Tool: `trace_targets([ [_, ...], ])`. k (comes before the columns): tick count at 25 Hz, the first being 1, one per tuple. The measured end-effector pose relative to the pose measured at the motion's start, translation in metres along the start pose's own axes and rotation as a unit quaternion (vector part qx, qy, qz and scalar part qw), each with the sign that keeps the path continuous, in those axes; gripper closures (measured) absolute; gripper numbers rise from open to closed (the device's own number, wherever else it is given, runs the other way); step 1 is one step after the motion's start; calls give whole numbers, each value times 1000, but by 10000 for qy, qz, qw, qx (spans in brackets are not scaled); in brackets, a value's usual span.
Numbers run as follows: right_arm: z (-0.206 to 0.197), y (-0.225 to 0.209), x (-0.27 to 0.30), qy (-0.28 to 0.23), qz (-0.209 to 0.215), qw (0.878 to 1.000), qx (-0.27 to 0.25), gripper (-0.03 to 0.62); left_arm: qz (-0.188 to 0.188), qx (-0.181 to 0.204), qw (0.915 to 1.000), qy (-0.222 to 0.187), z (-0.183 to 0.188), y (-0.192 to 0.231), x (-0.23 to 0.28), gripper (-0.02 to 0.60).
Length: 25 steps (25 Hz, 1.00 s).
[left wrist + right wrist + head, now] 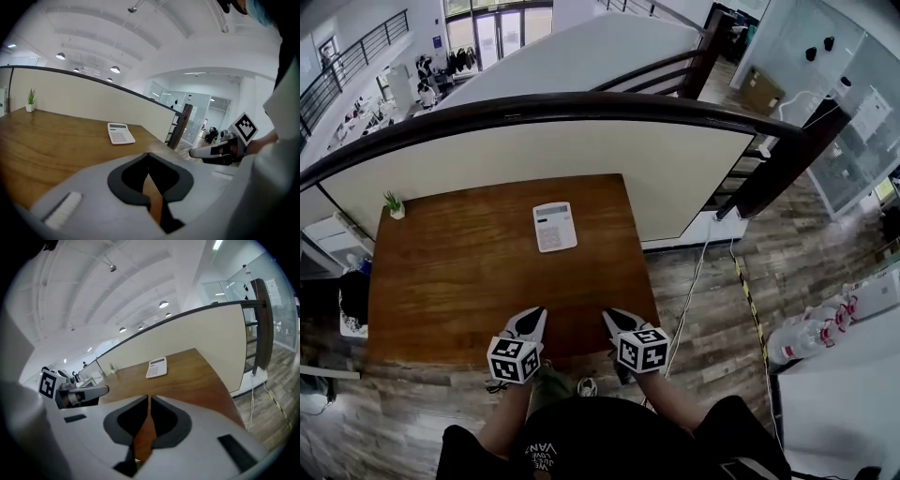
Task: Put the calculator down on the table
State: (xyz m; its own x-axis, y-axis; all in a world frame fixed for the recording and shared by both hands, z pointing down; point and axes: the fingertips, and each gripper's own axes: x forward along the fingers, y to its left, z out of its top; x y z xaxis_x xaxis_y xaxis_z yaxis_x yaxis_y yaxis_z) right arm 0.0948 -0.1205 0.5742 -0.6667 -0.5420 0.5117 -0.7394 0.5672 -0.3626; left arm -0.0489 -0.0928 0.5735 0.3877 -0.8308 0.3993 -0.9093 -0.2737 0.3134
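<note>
I'm seeing the plant (393,204) sitting at the far left corner of the table (450,272). I'm holding the left gripper (532,317) over the near edge, its jaws clenched on nothing. The calculator (554,226) is lying flat on the table toward the far right, well apart from both grippers. The right gripper (613,319) is hovering beside the left one, its jaws a sliver apart and empty.

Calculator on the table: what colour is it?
The calculator is white with pale keys. It shows best in the left gripper view.
</note>
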Motion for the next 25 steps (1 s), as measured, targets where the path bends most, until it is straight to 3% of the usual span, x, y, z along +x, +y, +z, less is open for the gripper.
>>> trace_targets([
  [6,-6,3,-14,-26,103,9999,-2,572,134,-141,9996,-188,0,-7,-18,569],
  [14,-11,6,-23,-6,149,9999,-56,577,351,-263,9989,-138,-14,-13,-32,569],
  [25,-17,11,-22,68,206,9997,-118,580,303,-406,9984,-268,-24,-19,-43,569],
])
